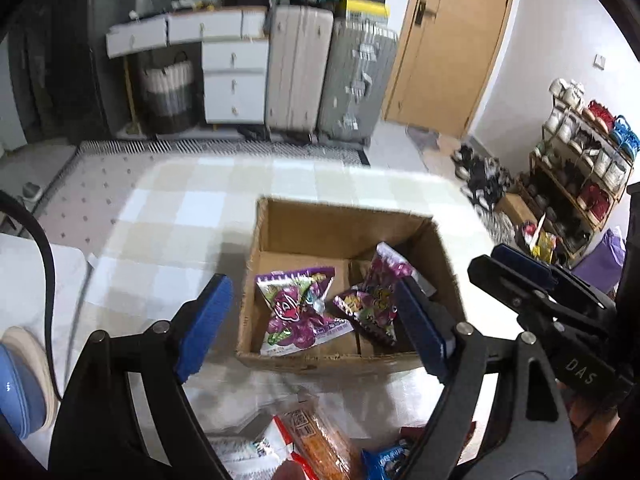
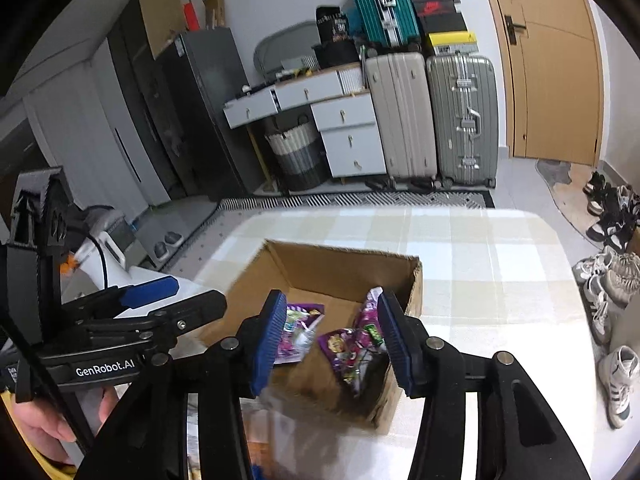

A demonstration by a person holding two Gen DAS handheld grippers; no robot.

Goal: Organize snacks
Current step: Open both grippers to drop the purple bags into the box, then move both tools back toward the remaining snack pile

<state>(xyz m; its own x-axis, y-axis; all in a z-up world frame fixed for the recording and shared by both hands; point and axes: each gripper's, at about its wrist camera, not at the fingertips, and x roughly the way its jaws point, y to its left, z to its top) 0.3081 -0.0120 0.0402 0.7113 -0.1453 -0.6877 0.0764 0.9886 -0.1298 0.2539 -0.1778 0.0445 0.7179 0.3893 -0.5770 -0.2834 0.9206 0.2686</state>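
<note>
An open cardboard box [image 1: 340, 224] stands on the checked tablecloth and holds purple snack bags [image 1: 296, 312], one flat and others leaning at the right [image 1: 372, 296]. It also shows in the right wrist view [image 2: 344, 264] with the bags [image 2: 348, 348]. My left gripper [image 1: 308, 328] is open and empty, above the box's near edge. My right gripper [image 2: 332, 340] is open and empty over the box; it also shows at the right of the left wrist view [image 1: 520, 264]. An orange snack pack [image 1: 320, 440] and a blue pack [image 1: 384, 460] lie on the table in front of the box.
The table [image 2: 480, 280] has a pale checked cloth. Suitcases [image 2: 432, 116], a white drawer unit [image 2: 348, 136] and a basket [image 2: 296, 152] stand against the far wall. Shoes [image 2: 608, 288] and a shoe rack [image 1: 580, 160] are at the right.
</note>
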